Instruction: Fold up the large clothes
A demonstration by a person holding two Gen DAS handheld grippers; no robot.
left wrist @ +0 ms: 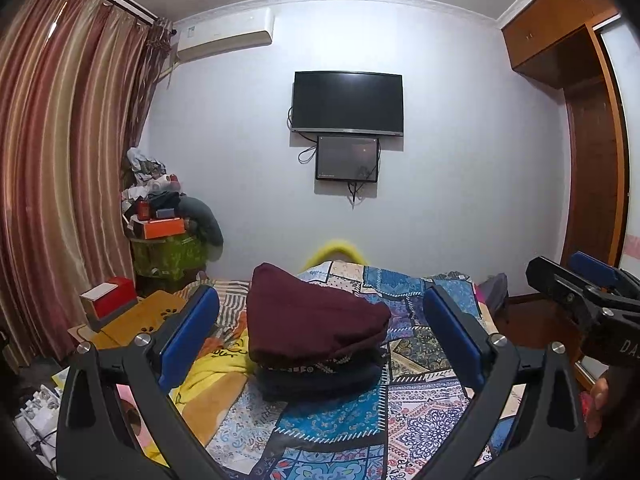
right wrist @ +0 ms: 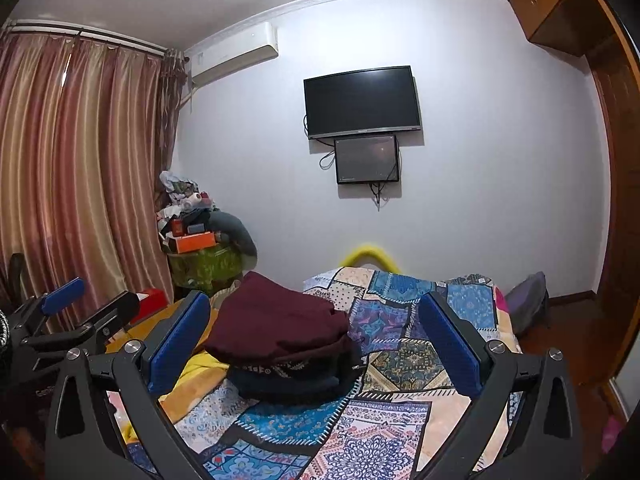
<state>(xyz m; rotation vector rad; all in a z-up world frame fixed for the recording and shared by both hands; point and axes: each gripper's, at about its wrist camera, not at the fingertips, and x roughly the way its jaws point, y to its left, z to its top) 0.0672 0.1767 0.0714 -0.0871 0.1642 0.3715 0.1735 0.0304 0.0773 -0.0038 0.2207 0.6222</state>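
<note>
Left wrist view: left gripper spread wide, empty, raised above patchwork quilt; maroon garment folded, topping dark folded pile, likely stacked as finished work.

Right wrist view: right gripper likewise wide, empty; pile sits between blue pads, untouched.

Folded stack amid open bedspread

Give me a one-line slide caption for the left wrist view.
Open left gripper hovers before a folded maroon garment stacked on dark clothes atop a patchwork bedspread.
</note>
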